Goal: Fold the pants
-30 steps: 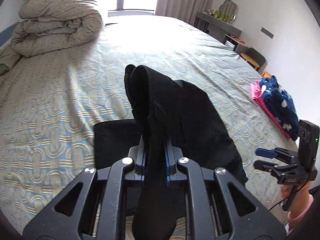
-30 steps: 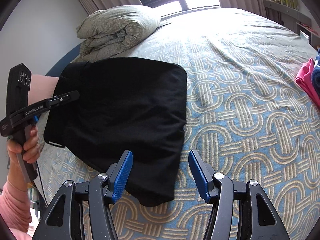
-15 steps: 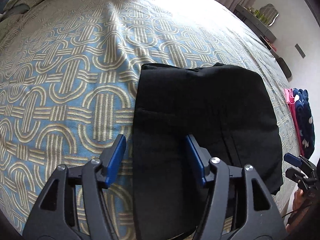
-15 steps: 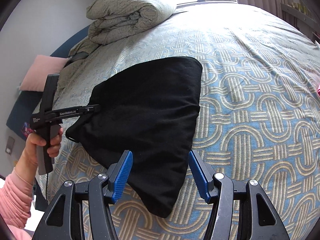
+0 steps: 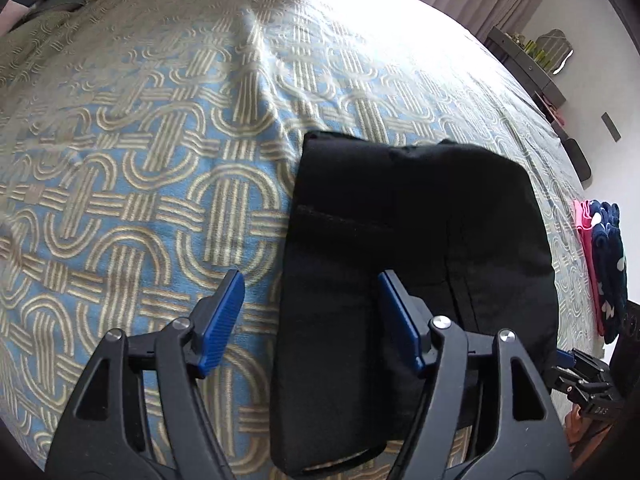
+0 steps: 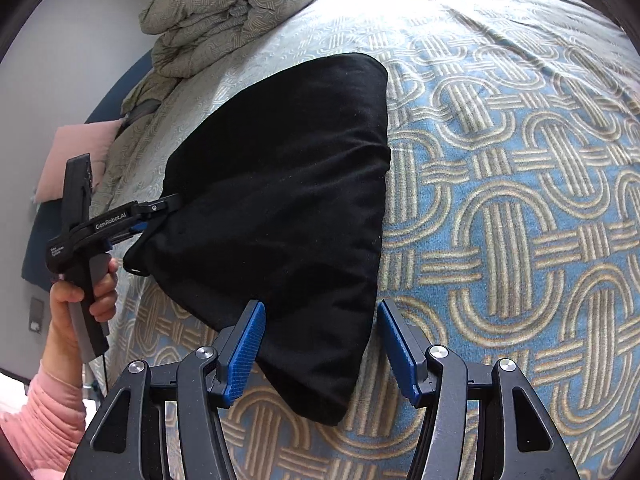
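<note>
The folded black pants [image 5: 416, 248] lie on the patterned bed [image 5: 160, 152], long axis running away from the left gripper [image 5: 310, 316], jaws apart over their near edge (closer hand); the right gripper [image 6: 320, 344] gapes at the opposite corner.

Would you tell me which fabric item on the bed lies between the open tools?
The folded black pants, unlike the rolled beige quilt and the pink-and-navy clothes at the bed edge.
</note>
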Motion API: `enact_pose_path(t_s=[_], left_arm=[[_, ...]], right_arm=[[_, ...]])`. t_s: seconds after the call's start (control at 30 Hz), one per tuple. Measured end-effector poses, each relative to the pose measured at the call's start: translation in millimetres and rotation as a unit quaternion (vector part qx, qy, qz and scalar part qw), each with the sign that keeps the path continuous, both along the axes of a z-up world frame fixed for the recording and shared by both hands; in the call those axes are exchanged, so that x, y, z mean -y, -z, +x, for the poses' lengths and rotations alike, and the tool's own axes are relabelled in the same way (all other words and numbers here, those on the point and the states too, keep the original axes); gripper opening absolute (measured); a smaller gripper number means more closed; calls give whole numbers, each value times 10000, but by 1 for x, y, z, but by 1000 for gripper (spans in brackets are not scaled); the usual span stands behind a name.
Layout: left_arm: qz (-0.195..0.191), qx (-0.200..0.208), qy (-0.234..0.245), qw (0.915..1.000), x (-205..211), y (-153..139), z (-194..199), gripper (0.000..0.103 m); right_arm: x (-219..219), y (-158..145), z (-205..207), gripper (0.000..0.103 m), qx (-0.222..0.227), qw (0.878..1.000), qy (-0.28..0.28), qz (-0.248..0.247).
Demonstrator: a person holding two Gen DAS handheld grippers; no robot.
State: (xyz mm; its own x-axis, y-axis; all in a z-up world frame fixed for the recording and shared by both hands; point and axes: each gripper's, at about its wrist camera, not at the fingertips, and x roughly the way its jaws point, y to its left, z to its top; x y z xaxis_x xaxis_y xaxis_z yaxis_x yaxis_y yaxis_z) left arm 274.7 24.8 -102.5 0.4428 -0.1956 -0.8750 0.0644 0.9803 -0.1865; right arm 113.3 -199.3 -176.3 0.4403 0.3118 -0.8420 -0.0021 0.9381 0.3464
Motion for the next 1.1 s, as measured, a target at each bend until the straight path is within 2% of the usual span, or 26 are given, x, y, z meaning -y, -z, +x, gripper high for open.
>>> enact_pose_path(t_s=[0.1,0.2,0.27,0.33,0.43,0.5,0.53,0.63,0.67,0.77,0.83,0.87,1.0,1.03,1.07,1.1], left_arm=[[65,478,212,9986,21,-33,-8,68],[72,728,818,9940,62,-57,-7,68],[-40,633,1324,9892,101,-61,3,68],[-103,421,1718,9842,144,-56,14,68],[-326,-281,2129,9761,206,-28,39,63],[-155,-744,2086,9750,238,-2,50,58],[65,-830,1980,9767,250,9,56,58],[821,-308,1924,9774,273,17,66,58],[997,-239,1875,9769,277,19,71,58],[1139,-227,1814,9765,281,22,75,58],[1148,-184,1966,9736,283,16,71,58],[1072,-139,2073,9723,281,10,66,58],[895,333,2316,9681,251,-32,32,59],[903,463,2312,9676,241,-42,24,60],[940,612,2251,9679,225,-51,15,63],[993,744,2139,9690,205,-58,10,70]], right_arm=[[5,2,-6,58,20,9999,9,132],[12,6,-11,41,66,9991,124,396],[20,10,-13,32,95,9971,446,608],[27,15,-16,20,80,9937,724,856],[34,20,-20,16,103,9884,939,1193],[35,21,-22,15,117,9875,972,1239],[36,22,-22,14,108,9871,996,1247],[36,23,-23,10,169,9855,1059,1318],[35,22,-26,10,233,9845,1075,1369],[23,25,-40,9,275,9846,1044,1373],[16,21,-45,10,379,9882,1007,1088],[18,20,-44,11,349,9883,986,1110],[39,19,-43,25,12,9863,953,1343],[44,17,-44,32,-9,9871,952,1287],[48,15,-46,35,8,9884,960,1173],[51,11,-48,39,51,9898,969,1042]])
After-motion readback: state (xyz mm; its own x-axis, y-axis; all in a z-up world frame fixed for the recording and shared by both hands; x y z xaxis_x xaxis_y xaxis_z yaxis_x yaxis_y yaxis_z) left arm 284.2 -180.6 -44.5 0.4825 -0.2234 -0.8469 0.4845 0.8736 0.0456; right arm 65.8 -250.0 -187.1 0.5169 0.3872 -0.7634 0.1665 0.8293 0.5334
